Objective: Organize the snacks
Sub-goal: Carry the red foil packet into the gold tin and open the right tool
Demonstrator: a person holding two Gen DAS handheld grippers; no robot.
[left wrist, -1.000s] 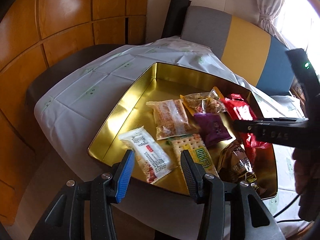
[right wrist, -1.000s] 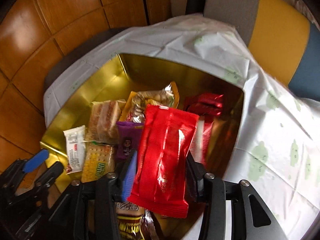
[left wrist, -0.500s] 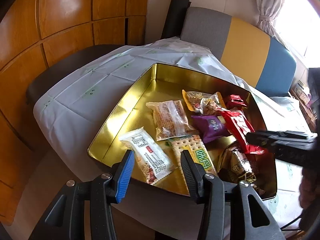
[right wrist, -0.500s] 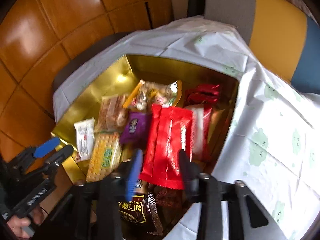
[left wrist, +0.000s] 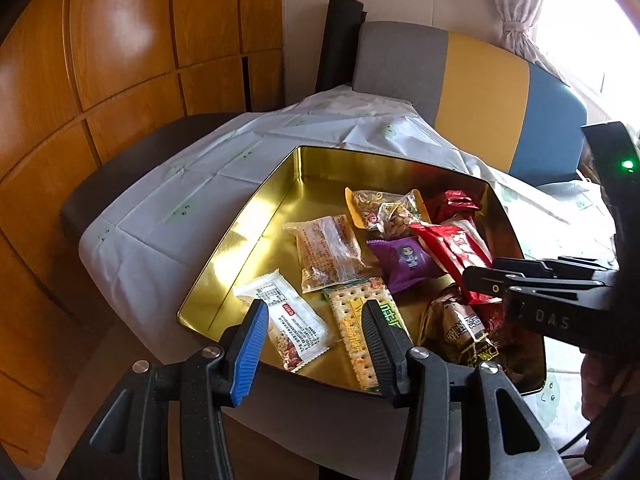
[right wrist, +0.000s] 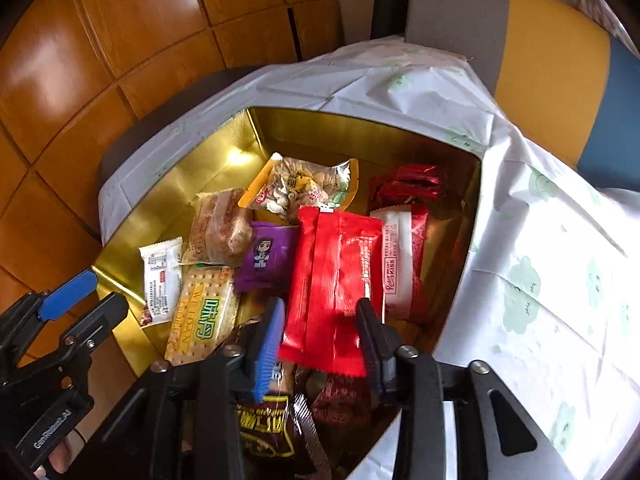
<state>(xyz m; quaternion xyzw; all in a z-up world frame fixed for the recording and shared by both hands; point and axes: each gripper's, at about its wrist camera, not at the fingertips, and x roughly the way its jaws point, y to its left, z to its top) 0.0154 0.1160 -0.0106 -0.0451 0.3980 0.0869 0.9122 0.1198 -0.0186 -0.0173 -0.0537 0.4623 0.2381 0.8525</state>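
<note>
A gold tin (left wrist: 240, 240) (right wrist: 360, 132) on the table holds several snack packets. Among them are a white bar (left wrist: 288, 320), a cracker pack (left wrist: 356, 328), a purple packet (right wrist: 264, 256) and a nut pack (right wrist: 304, 188). A red packet (right wrist: 332, 280) lies lengthwise over these snacks. Its near end sits between the fingers of my right gripper (right wrist: 320, 306) (left wrist: 476, 280), whose jaws are opening. The packet's edges still touch both pads. My left gripper (left wrist: 316, 336) (right wrist: 109, 290) hovers open and empty over the tin's near edge.
The tin sits on a white tablecloth (left wrist: 180, 200) with green prints. A grey, yellow and blue chair back (left wrist: 472, 92) stands behind the table, and wood panelling (left wrist: 120, 60) lines the left. A dark seat (left wrist: 132, 160) pokes out under the cloth's left side.
The right gripper squeezed the red packet narrow, then eased. The packet went from raised near the camera to lying down over the snacks in the tin. The left gripper has drawn back a little.
</note>
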